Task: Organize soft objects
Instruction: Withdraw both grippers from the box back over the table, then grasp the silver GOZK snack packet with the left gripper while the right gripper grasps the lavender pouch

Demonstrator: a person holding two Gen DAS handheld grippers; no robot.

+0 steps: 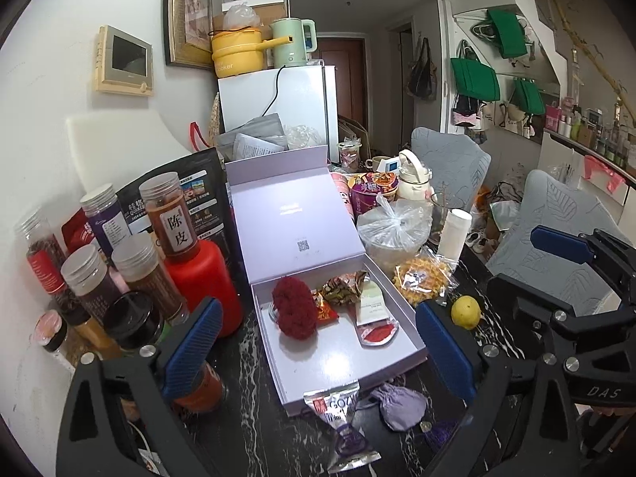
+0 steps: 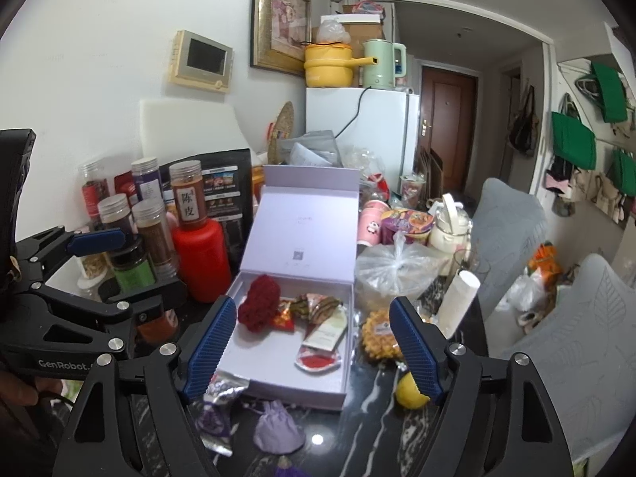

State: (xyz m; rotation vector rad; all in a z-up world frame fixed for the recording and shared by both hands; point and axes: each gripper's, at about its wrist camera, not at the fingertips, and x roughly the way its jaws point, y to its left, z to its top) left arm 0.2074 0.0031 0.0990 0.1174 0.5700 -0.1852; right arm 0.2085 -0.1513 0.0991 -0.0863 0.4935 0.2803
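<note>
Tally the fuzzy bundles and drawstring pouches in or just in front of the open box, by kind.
Dark red fuzzy bundle, inside the box: 1
Lavender drawstring pouch, outside the box's front wall: 1
Total: 2

Left gripper (image 1: 318,346): black angular frame carrying two blue ribbed pads (image 1: 190,348); silver round screws are showing at the joints.
Right gripper (image 2: 314,348): matching black frame with triangular cut-outs, blue ribbed pads (image 2: 413,348), silver screws.
Markings: white "DAS" lettering is showing on the right gripper's body in the left wrist view; "GenRobot" is reading on the left gripper's body in the right wrist view.
Skin: a bit of hand (image 2: 24,391) is showing just below the "GenRobot" lettering.
</note>
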